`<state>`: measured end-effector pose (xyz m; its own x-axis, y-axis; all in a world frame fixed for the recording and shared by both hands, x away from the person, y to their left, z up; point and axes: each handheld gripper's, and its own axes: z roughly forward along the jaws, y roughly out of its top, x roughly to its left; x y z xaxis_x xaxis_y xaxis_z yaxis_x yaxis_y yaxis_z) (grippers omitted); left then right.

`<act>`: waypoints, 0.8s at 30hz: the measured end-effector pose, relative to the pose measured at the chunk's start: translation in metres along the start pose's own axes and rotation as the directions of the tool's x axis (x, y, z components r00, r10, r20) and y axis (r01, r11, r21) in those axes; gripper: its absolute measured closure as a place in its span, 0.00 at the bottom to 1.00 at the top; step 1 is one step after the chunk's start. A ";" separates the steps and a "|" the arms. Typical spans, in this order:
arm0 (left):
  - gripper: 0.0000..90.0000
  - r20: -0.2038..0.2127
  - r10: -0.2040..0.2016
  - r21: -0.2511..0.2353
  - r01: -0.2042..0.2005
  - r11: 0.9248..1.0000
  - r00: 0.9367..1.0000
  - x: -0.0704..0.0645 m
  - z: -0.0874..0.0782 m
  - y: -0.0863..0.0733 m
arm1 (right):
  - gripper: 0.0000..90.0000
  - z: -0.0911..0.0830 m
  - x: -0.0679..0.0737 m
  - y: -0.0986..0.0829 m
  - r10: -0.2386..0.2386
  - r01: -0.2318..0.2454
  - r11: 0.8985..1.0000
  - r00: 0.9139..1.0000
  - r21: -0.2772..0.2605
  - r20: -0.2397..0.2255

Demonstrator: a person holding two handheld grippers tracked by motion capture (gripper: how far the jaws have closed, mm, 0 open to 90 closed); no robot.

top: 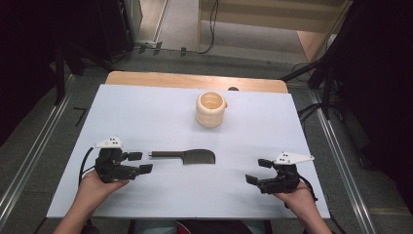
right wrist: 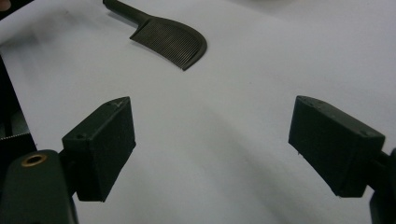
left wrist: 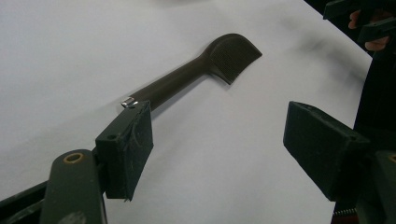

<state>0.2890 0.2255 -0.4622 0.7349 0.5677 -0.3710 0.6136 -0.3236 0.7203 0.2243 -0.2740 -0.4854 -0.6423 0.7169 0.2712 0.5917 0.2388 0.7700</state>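
A dark brown comb with a long handle lies flat near the middle of the white table, handle pointing left. My left gripper stands open just left of the handle's end, which carries a small metal tip; in the left gripper view the comb stretches away past the left jaw. My right gripper is open at the front right, apart from the comb, with nothing between its jaws. The right gripper view shows the comb's teeth ahead to the upper left.
A cream ribbed cup-shaped holder stands upright behind the comb, toward the table's far edge. The white sheet covers a wooden tabletop. Dark stands and cables flank the table on the floor.
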 end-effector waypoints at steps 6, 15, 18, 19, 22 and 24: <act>0.28 0.006 0.001 0.008 -0.001 1.000 1.000 0.000 0.002 0.001 | 0.14 0.002 -0.002 0.001 0.004 -0.004 1.000 1.000 0.000 -0.014; 0.26 0.025 -0.005 0.022 0.004 1.000 1.000 0.002 0.005 0.003 | 0.14 0.006 -0.004 0.001 0.016 -0.016 1.000 0.999 0.013 -0.036; 0.26 0.019 -0.006 0.032 0.005 0.999 1.000 0.001 0.005 0.001 | 0.14 0.005 -0.003 0.001 0.014 -0.014 1.000 0.999 0.015 -0.037; 0.27 0.015 -0.002 0.036 0.002 0.999 1.000 0.001 0.004 0.001 | 0.14 0.005 -0.003 0.002 0.014 -0.013 1.000 0.999 0.013 -0.035; 0.27 0.014 -0.006 0.031 0.005 0.999 1.000 0.001 0.003 -0.001 | 0.14 0.006 -0.003 0.002 0.014 -0.013 1.000 0.999 0.018 -0.036; 0.27 0.018 -0.012 0.035 0.012 0.999 1.000 0.001 0.002 -0.001 | 0.14 0.006 -0.002 0.002 0.015 -0.014 1.000 0.999 0.021 -0.036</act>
<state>0.2896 0.2248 -0.4650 0.7323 0.5581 -0.3902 0.6320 -0.3433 0.6948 0.2301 -0.2710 -0.4878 -0.6508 0.6959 0.3034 0.6108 0.2425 0.7538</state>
